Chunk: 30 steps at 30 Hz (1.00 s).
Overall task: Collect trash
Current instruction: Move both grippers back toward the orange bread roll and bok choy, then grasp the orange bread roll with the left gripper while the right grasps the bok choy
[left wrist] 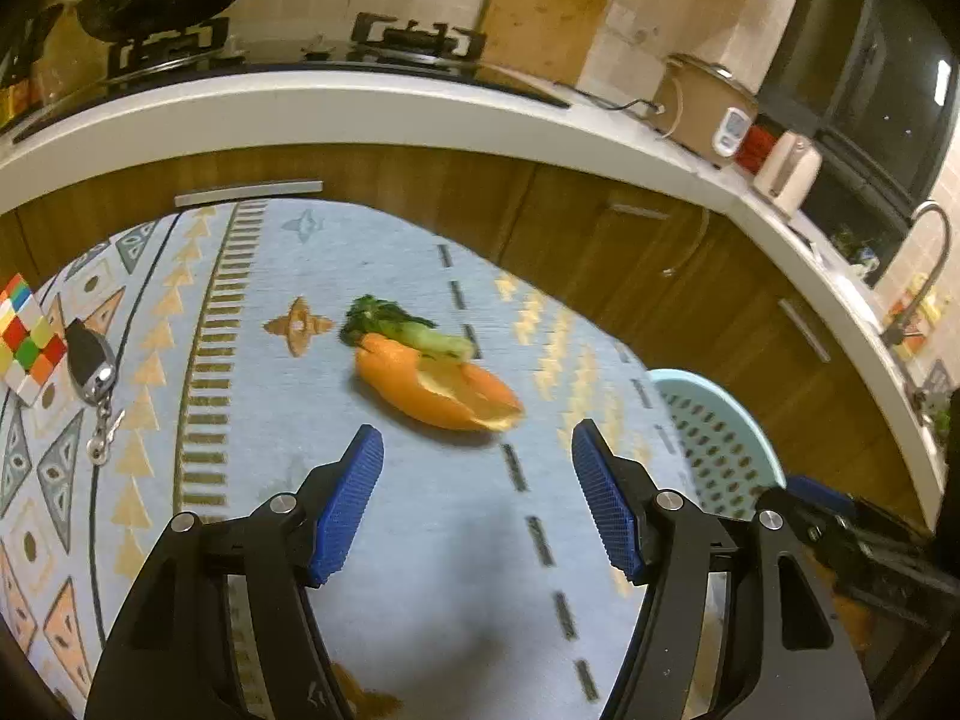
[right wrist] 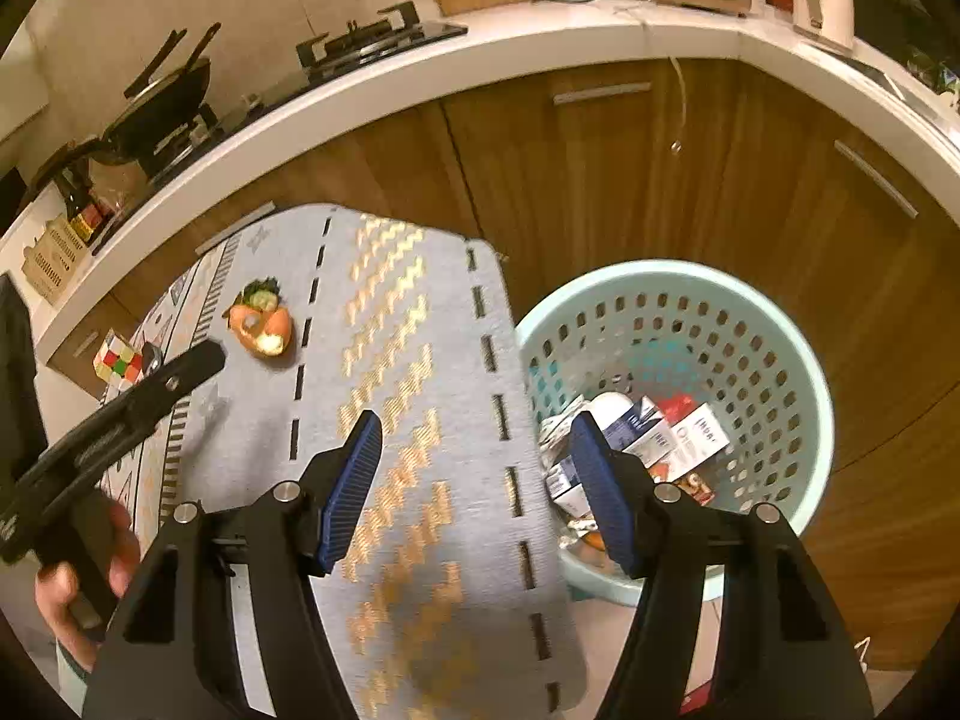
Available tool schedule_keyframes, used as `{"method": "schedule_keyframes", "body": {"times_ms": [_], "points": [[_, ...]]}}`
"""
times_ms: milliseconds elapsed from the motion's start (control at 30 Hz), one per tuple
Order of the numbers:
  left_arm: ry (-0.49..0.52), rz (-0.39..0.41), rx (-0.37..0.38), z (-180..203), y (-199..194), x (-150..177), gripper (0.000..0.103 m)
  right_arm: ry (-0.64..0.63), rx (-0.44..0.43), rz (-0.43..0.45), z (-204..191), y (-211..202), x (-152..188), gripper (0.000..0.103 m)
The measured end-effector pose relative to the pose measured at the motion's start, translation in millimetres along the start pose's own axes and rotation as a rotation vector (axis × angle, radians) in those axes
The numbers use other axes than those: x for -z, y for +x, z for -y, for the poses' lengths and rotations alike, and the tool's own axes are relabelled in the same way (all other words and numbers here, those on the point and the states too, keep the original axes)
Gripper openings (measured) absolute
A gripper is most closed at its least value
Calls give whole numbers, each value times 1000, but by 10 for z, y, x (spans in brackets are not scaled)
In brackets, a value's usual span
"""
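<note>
Approach step: left hand-held gripper (left wrist: 477, 504), jaws apart and empty, faces the orange peel (left wrist: 438, 387) and what looks like a vegetable scrap (left wrist: 402, 324); next, clamp and carry to the basket (right wrist: 780, 324).

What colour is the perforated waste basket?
Pale mint green waste basket; clearest in the right wrist view.

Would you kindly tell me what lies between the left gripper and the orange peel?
Only bare patterned mat separates the left gripper from the orange peel, seen in the left wrist view.

Peel (left wrist: 441, 387) on mat (left wrist: 420, 540), greens (left wrist: 396, 324) touching behind; cube (left wrist: 27, 339) far left; basket (right wrist: 678, 324) right, off mat.
</note>
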State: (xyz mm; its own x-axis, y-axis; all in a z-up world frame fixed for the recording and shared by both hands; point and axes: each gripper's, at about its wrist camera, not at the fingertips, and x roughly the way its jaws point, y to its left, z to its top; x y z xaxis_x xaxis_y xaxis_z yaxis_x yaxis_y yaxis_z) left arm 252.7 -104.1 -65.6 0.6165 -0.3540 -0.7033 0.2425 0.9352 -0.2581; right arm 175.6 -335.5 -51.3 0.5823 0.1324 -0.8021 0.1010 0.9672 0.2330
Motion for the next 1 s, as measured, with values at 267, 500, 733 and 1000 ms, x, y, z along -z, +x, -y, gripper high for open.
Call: {"method": "schedule_keyframes", "body": {"times_ms": [267,500,733,1000], "points": [[-76,-114,-69,-22,578,-150,75,-1,-14,-17,-37,124,19,61],[-48,-92,-159,5,683,-181,60,9,-5,-26,51,150,1,61],[18,-93,-73,-241,357,-43,30,-40,-47,-19,-251,211,-60,61],[-11,-54,-84,-616,-32,105,25,-166,-103,19,-854,365,-231,61]]}}
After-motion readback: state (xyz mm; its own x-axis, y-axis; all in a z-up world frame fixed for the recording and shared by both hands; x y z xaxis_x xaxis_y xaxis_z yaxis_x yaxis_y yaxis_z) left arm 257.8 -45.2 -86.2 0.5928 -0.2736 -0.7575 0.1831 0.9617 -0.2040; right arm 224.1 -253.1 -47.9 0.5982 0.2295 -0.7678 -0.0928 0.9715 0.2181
